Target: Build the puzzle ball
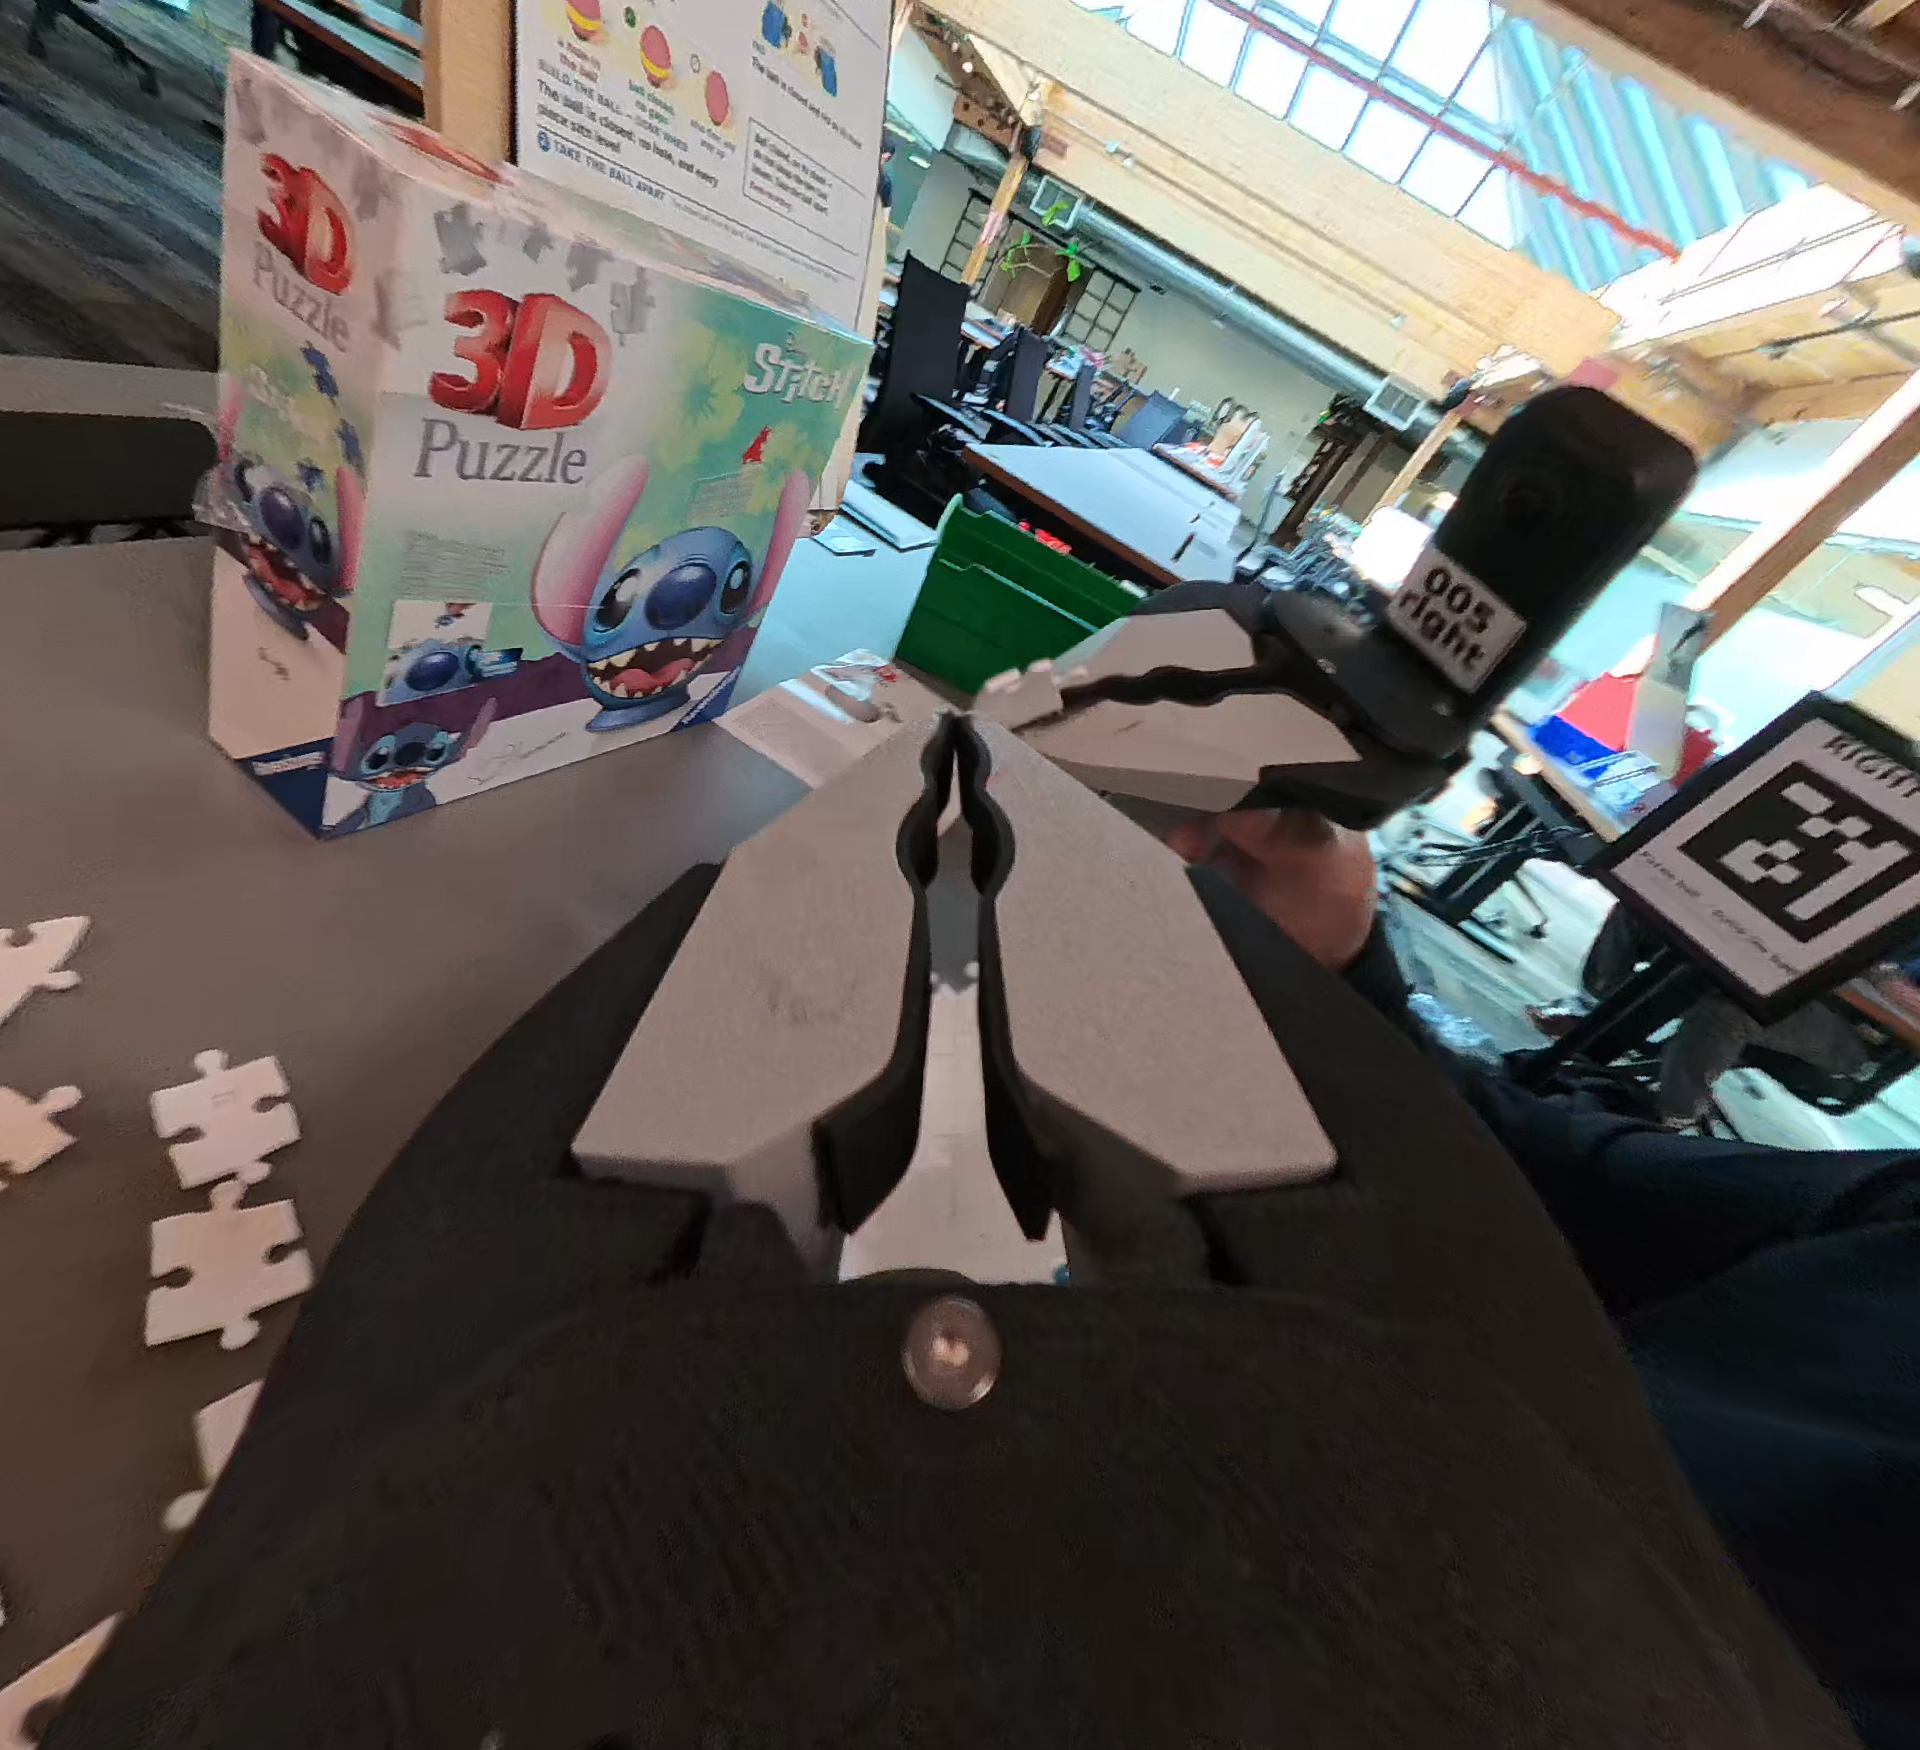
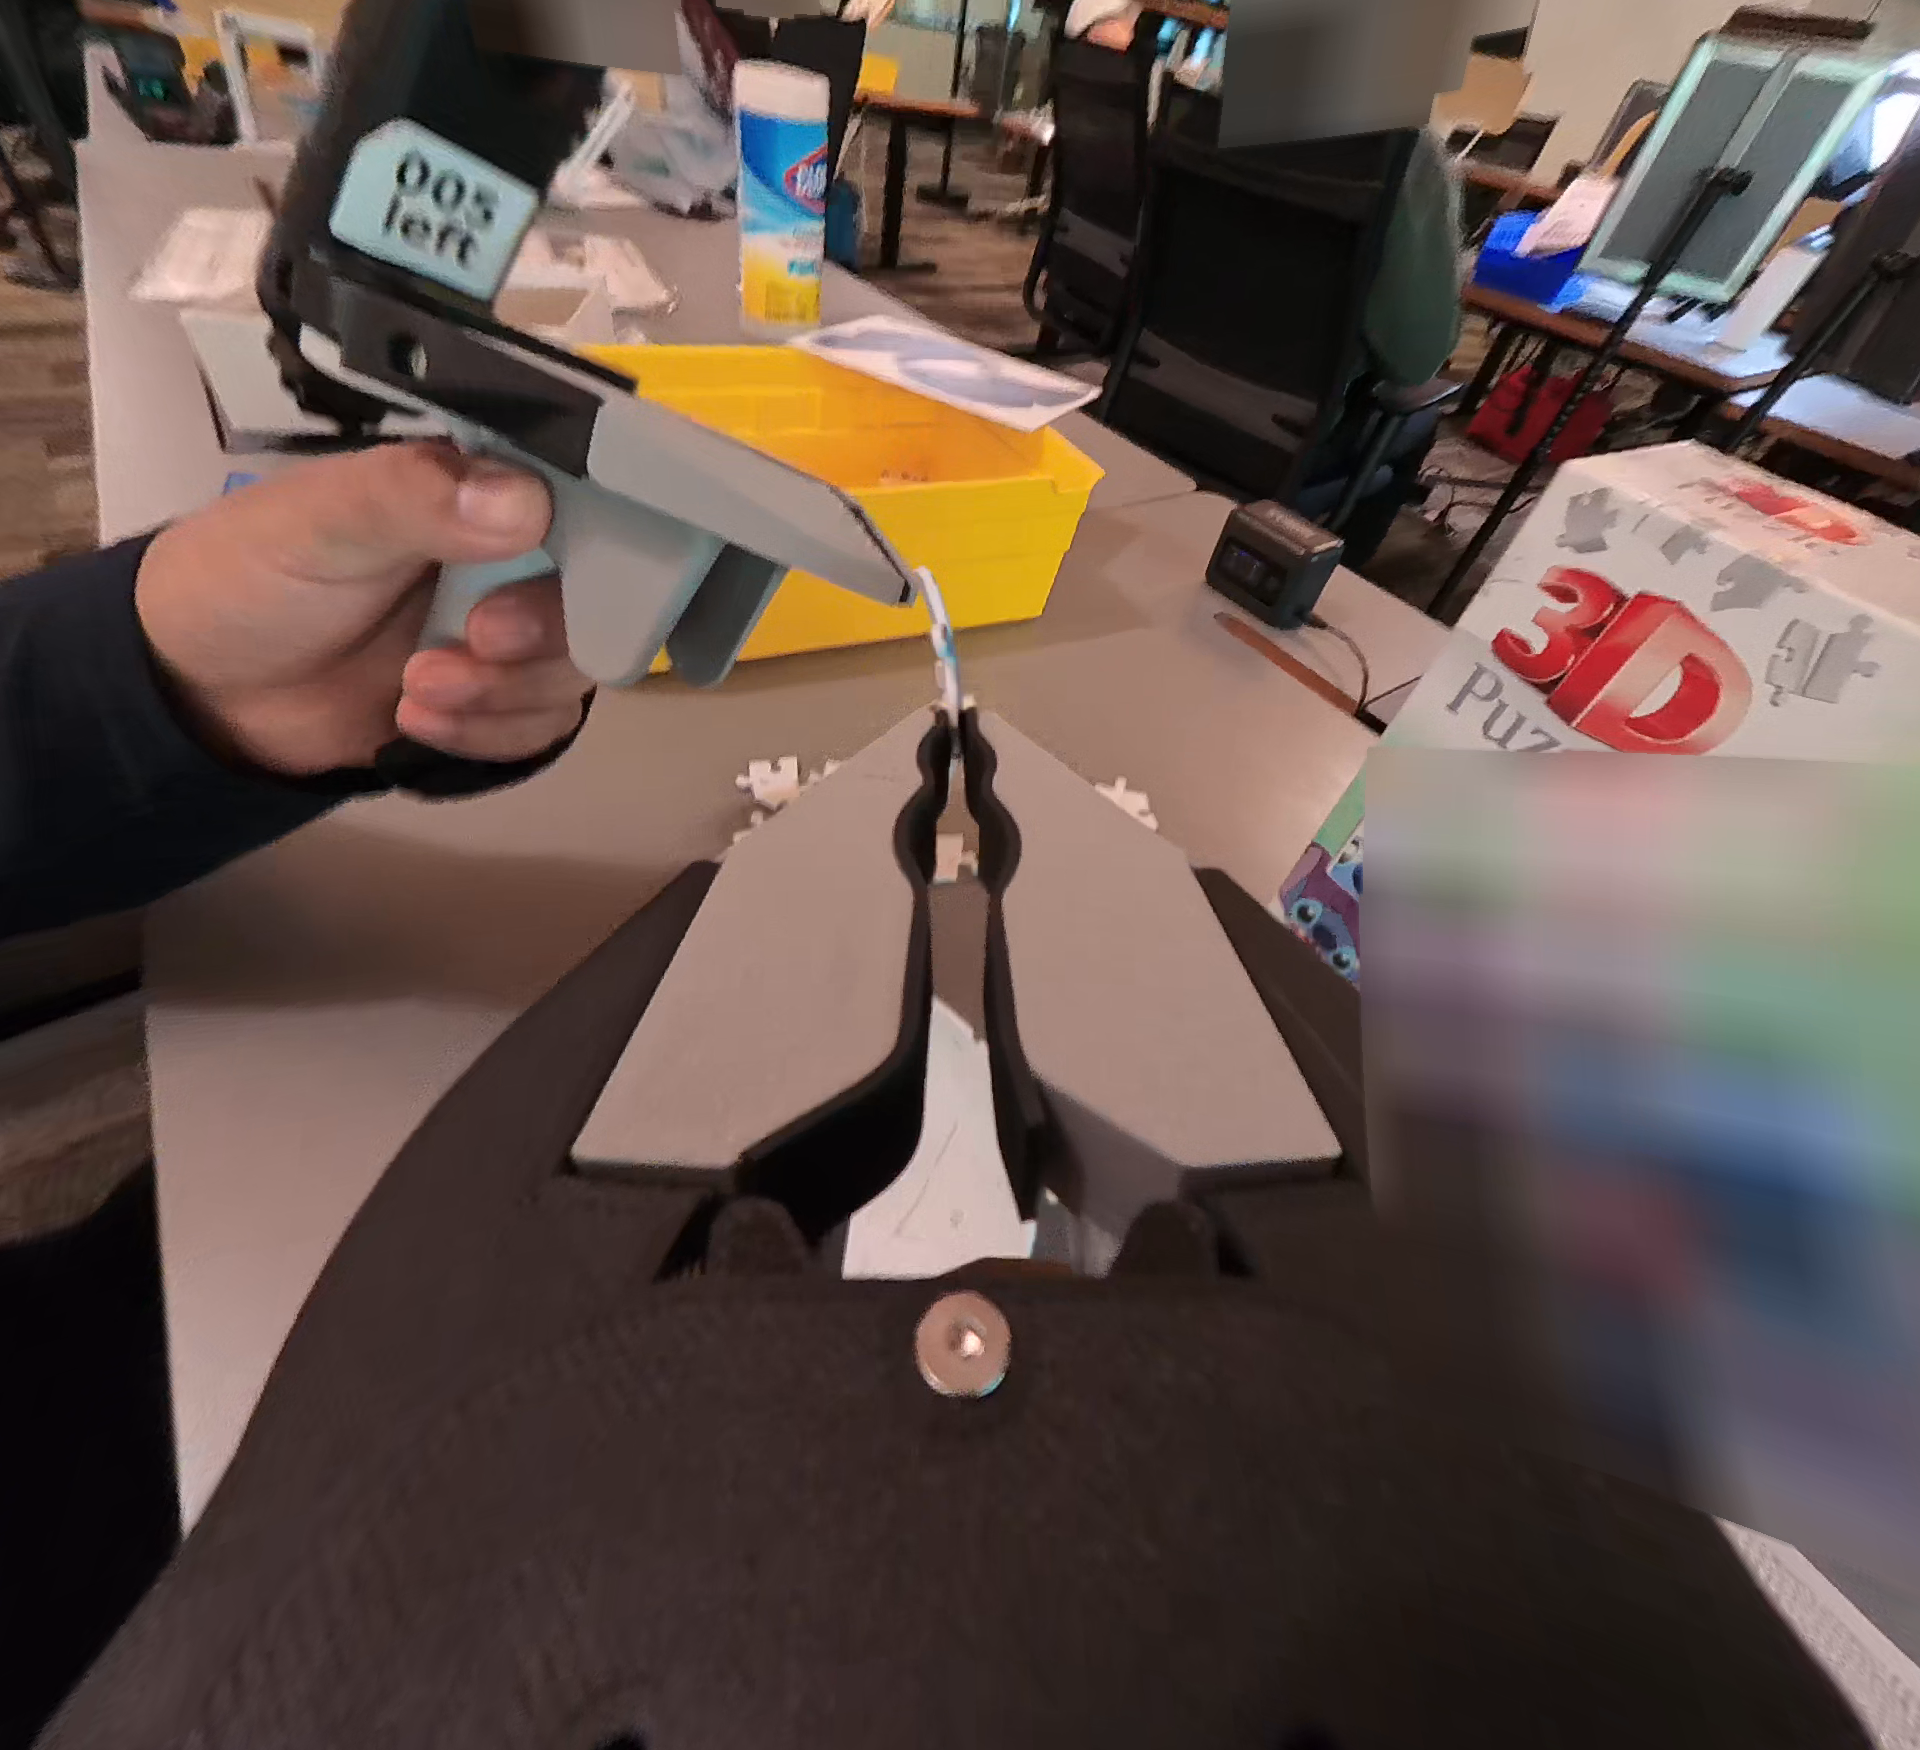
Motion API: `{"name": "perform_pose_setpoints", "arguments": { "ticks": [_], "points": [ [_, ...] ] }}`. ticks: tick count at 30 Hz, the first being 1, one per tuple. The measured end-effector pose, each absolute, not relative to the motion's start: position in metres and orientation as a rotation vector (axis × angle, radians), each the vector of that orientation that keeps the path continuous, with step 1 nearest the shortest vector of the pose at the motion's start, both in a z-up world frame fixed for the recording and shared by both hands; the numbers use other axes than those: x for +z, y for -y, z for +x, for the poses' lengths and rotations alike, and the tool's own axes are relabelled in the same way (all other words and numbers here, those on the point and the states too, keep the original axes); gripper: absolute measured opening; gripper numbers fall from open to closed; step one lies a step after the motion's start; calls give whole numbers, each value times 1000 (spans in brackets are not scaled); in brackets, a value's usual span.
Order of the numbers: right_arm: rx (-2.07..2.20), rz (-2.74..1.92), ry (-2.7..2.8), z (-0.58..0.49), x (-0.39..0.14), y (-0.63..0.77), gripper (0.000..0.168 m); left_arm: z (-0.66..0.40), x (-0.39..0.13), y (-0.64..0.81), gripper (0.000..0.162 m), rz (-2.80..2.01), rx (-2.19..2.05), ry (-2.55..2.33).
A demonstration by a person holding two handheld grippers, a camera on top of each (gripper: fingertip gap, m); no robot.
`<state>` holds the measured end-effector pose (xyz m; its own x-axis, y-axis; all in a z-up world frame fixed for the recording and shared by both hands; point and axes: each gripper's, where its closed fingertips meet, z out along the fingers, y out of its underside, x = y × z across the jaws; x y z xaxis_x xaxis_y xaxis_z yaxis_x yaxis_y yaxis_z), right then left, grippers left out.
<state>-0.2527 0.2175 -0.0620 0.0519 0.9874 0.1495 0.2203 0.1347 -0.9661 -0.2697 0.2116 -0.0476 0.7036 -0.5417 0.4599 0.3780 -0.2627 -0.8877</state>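
A small curved puzzle piece (image 2: 943, 651), white with blue print, hangs in the air between my two grippers. My right gripper (image 2: 956, 724) is shut on its lower end. My left gripper (image 2: 899, 586) comes in from the left, held by a hand, and is shut on its upper end. In the left wrist view my left gripper (image 1: 951, 726) shows its fingertips closed together, with the piece (image 1: 1018, 690) running from them to the right gripper (image 1: 1060, 687). Both are held above the grey table (image 1: 436, 921).
The puzzle box (image 1: 499, 505) stands on the table and also shows at the right in the right wrist view (image 2: 1662, 620). Several loose white pieces (image 1: 223, 1118) lie on the table. A yellow bin (image 2: 966, 495), a green bin (image 1: 997, 599), an instruction sheet (image 1: 707, 17) and a small black device (image 2: 1273, 562) are around. My two grippers' fingertips are within a few centimetres of each other.
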Motion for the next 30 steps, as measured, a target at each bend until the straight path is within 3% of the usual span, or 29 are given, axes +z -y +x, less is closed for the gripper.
{"name": "perform_pose_setpoints", "arguments": {
  "ticks": [5, 11, 16, 21, 26, 28, 30],
  "points": [
    [813, -1361, 1729, -241, -92, -224, 0, -277, -57, -214, 0, -1745, -679, -305],
    [689, -1384, 2036, -237, -113, -223, 0, -245, -84, -223, 11, -1920, -558, -581],
    [671, -1390, 2111, -232, -124, -222, 0, -232, -103, -230, 0, -1981, -530, -674],
    [658, -1415, 2160, -225, -135, -226, 0, -229, -113, -228, 7, -2029, -563, -707],
    [649, -1422, 2194, -221, -140, -229, 0, -224, -118, -229, 3, -2052, -557, -765],
    [646, -1430, 2194, -219, -141, -231, 0, -223, -118, -229, 12, -2061, -550, -786],
    [655, -1433, 2194, -218, -143, -232, 0, -220, -113, -227, 11, -2042, -610, -789]
  ]
}}
